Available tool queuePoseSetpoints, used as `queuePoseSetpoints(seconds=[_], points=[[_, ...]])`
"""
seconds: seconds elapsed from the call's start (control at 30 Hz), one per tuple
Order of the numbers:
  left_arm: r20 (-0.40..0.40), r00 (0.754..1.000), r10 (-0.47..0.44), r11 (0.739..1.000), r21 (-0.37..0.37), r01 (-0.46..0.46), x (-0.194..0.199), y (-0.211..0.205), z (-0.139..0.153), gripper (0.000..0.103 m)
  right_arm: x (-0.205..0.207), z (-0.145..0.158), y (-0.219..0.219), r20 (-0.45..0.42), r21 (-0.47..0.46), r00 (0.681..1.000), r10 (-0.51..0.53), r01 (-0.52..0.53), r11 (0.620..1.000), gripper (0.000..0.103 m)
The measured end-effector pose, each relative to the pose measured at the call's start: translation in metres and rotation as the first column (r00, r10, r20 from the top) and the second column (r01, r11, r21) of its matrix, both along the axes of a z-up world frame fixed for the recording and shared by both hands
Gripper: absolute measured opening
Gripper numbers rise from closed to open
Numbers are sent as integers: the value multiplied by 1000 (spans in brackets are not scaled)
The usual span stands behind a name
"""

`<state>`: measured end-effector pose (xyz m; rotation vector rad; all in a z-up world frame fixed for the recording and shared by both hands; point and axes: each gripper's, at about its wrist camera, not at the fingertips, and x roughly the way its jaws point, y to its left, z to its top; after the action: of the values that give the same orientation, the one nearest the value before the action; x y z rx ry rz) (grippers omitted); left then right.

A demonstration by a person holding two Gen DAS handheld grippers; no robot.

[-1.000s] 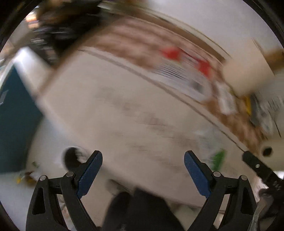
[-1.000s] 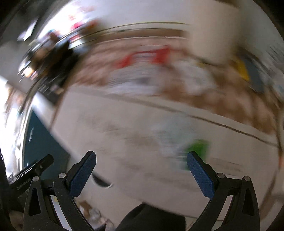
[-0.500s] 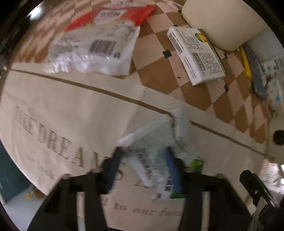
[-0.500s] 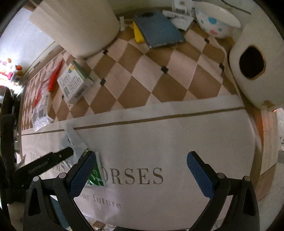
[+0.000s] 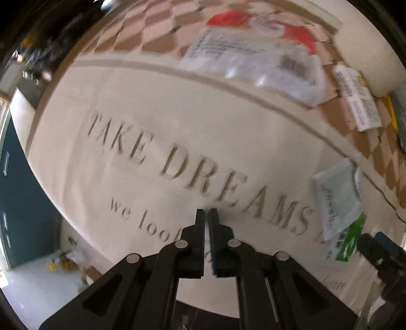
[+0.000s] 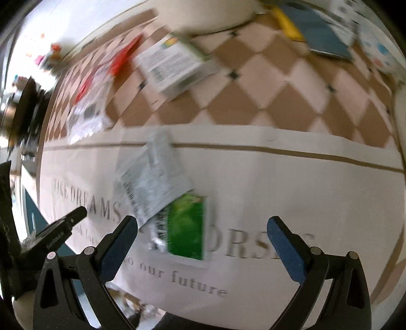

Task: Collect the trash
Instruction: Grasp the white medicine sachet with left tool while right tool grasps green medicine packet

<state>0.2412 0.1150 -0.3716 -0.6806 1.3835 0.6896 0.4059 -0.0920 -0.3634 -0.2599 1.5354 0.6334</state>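
Note:
A crumpled white-and-green wrapper [image 6: 167,200] lies on the lettered tablecloth [image 6: 291,187], just ahead of my right gripper [image 6: 201,228], which is open and empty above the table's front edge. The wrapper also shows in the left wrist view [image 5: 340,200], far to the right of my left gripper [image 5: 206,212], which is shut with nothing between its fingers, over the cloth's lettering. A clear plastic bag with a red header [image 5: 256,50] and a white carton [image 5: 357,99] lie further back; the bag [image 6: 94,94] and the carton [image 6: 175,66] also show in the right wrist view.
A cream round container [image 5: 365,45] stands at the back. A blue notebook [image 6: 322,30] and a yellow item [image 6: 289,20] lie at the far right beside a dotted bowl [image 6: 378,48]. Past the table's left edge are a dark teal surface [image 5: 22,193] and litter on the floor [image 5: 68,259].
My left gripper has shut and swung left, away from the wrapper it hovered over. My right gripper has moved left, so the wrapper now lies between its open fingers' line.

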Motion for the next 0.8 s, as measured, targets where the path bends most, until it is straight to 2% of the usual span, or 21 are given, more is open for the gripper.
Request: queuePoseSetpoints(seconds=[0.1, 0.13, 0.27, 0.3, 0.33, 0.4, 0.43, 0.47, 0.53, 0.6, 0.67, 0.8], points=[[8, 1000, -16, 1000, 4, 16, 0, 0, 1, 9, -18, -14, 18, -6, -39, 997, 80, -80, 996, 97], [4, 1000, -22, 1000, 12, 22, 0, -2, 0, 9, -24, -19, 23, 5, -67, 994, 109, -108, 992, 98], [1, 1000, -12, 1000, 29, 12, -8, -12, 1, 11, -58, -22, 43, 179, -168, 947, 266, -237, 957, 96], [-7, 1000, -1, 999, 36, 2, -11, -13, 2, 18, -64, -21, 44, 208, -179, 935, 289, -254, 950, 94], [-26, 1000, 13, 999, 52, -12, -11, -13, 2, 33, -68, -19, 43, 227, -159, 929, 293, -261, 952, 89], [-54, 998, 38, 997, 75, -34, -14, -11, -1, 52, -74, -13, 40, 257, -143, 916, 308, -279, 949, 68], [-47, 998, 48, 997, 65, -45, -16, -9, -1, 54, -75, -9, 38, 266, -137, 914, 305, -277, 951, 40], [-40, 998, 55, 997, 52, -53, -18, -7, -2, 55, -75, -6, 34, 272, -135, 915, 298, -270, 953, 16], [-39, 998, 55, 998, 34, -54, -19, -3, -3, 55, -68, -3, 25, 247, -115, 930, 271, -249, 961, 6], [-38, 998, 42, 999, 28, -41, -12, -6, -1, 55, -58, -2, 12, 219, -103, 951, 218, -200, 975, 5], [-4, 1000, 24, 1000, 8, -24, 0, -11, 6, 55, -49, 2, -3, 202, -94, 964, 173, -157, 983, 4], [107, 992, -73, 996, -49, 79, 49, -40, 23, 55, -25, 12, -40, 196, -82, 979, 55, -39, 996, 4]])
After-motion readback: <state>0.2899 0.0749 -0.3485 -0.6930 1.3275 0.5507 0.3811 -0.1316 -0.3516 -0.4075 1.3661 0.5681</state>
